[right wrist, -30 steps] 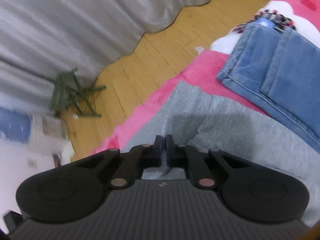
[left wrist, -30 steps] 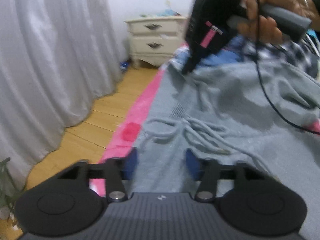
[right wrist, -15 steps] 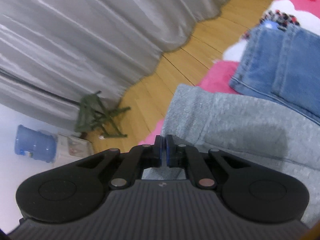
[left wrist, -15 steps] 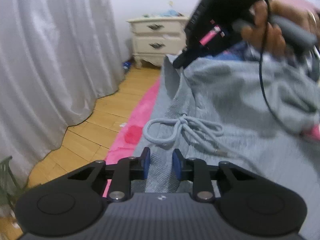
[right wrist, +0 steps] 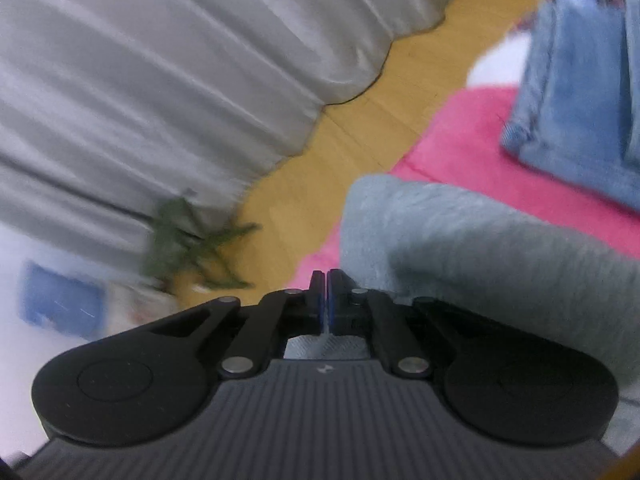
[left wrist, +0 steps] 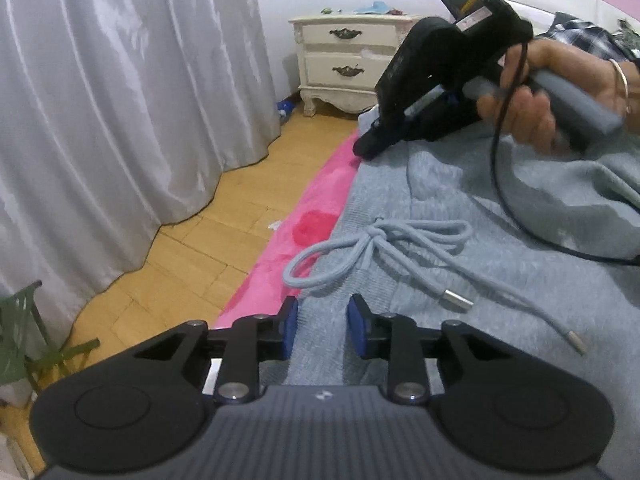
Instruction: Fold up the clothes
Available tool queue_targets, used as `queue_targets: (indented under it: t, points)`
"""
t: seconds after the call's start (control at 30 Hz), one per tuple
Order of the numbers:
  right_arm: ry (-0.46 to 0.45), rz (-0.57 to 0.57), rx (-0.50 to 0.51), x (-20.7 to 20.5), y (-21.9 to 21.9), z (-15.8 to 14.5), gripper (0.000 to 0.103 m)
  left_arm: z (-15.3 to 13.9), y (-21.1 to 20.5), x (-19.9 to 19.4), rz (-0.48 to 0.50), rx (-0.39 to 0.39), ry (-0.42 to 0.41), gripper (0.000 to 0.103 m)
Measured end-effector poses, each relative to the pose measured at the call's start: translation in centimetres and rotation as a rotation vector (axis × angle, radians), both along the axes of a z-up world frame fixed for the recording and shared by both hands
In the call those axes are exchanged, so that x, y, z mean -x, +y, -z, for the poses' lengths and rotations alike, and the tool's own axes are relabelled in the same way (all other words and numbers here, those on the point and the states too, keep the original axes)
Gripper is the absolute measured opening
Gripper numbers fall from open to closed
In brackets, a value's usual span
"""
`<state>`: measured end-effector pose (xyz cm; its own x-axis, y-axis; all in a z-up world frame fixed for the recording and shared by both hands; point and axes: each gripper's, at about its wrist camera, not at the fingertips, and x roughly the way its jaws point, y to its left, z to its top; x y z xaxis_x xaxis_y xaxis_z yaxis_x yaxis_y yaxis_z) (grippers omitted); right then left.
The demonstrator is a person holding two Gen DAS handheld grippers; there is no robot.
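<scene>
Grey sweatpants (left wrist: 500,280) lie spread on the bed, their knotted drawstring (left wrist: 380,248) loose on top. My left gripper (left wrist: 323,330) sits low at the near waistband edge. Its jaws are opening, and grey cloth lies between the blue pads (left wrist: 290,332) without being squeezed. In the left wrist view a hand (left wrist: 532,92) holds my right gripper (left wrist: 362,146) down at the far edge of the sweatpants. In the right wrist view the right gripper (right wrist: 325,300) is shut, with grey cloth (right wrist: 460,248) caught at the pads and bunched to its right.
A pink bed cover (left wrist: 320,200) runs along the bed's edge above a wooden floor (left wrist: 200,260). Grey curtains (left wrist: 120,100) hang at the left and a cream nightstand (left wrist: 344,64) stands at the back. Folded jeans (right wrist: 580,100) lie beyond the sweatpants. A green stool (right wrist: 192,240) stands on the floor.
The right gripper has come down from mid-air to the bed, bringing the lifted grey edge with it. The left jaws narrowed on the waistband, then widened a little.
</scene>
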<state>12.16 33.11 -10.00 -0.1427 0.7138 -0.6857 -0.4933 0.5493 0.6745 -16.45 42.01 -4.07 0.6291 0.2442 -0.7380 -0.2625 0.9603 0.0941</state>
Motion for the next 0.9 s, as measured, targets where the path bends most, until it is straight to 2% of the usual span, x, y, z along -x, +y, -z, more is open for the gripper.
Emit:
queue_targets:
  t: [0.03, 0.07, 0.17, 0.2, 0.3, 0.37, 0.47, 0.6, 0.67, 0.73, 0.8, 0.9]
  points:
    - [0.061, 0.017, -0.018, -0.7, -0.5, 0.3, 0.005, -0.3, 0.2, 0.2, 0.003, 0.005, -0.003, 0.035]
    - [0.132, 0.024, -0.023, -1.4, -1.6, -0.1, 0.013, -0.8, 0.4, 0.6, -0.004, 0.015, 0.001, 0.037]
    - [0.151, 0.001, -0.091, -3.7, -5.7, -3.8, 0.041, -3.2, 0.8, 1.5, -0.049, 0.001, -0.036, 0.037]
    - [0.107, -0.006, -0.109, -4.9, -7.5, -5.7, 0.045, -4.1, 0.9, 1.7, -0.064, 0.002, -0.061, 0.038]
    - [-0.047, 0.015, -0.133, -7.2, -13.8, -10.7, 0.047, -6.1, 0.6, 0.5, -0.084, 0.036, -0.144, 0.044]
    - [-0.159, 0.042, -0.126, -8.4, -18.4, -13.5, 0.047, -6.3, -0.5, -2.0, -0.041, 0.098, -0.181, 0.046]
    - [-0.320, 0.105, -0.064, -8.2, -25.6, -15.5, 0.047, -5.3, -3.1, -6.7, 0.058, 0.162, -0.194, 0.047]
    - [-0.523, 0.215, 0.033, -4.6, -36.6, -16.9, 0.047, -2.7, -6.7, -12.2, 0.156, 0.257, -0.143, 0.047]
    - [-0.625, 0.265, 0.084, -2.1, -41.7, -17.7, 0.047, -1.3, -8.8, -14.1, 0.207, 0.278, -0.104, 0.047]
    - [-0.708, 0.299, 0.148, 0.3, -46.0, -18.6, 0.047, 0.4, -10.6, -15.6, 0.242, 0.278, -0.045, 0.047]
    - [-0.771, 0.320, 0.224, 2.7, -49.4, -19.6, 0.046, 2.0, -11.9, -16.9, 0.229, 0.261, 0.032, 0.048]
    - [-0.793, 0.356, 0.295, 6.2, -54.1, -21.4, 0.047, 2.4, -13.8, -17.1, 0.230, 0.174, 0.048, 0.055]
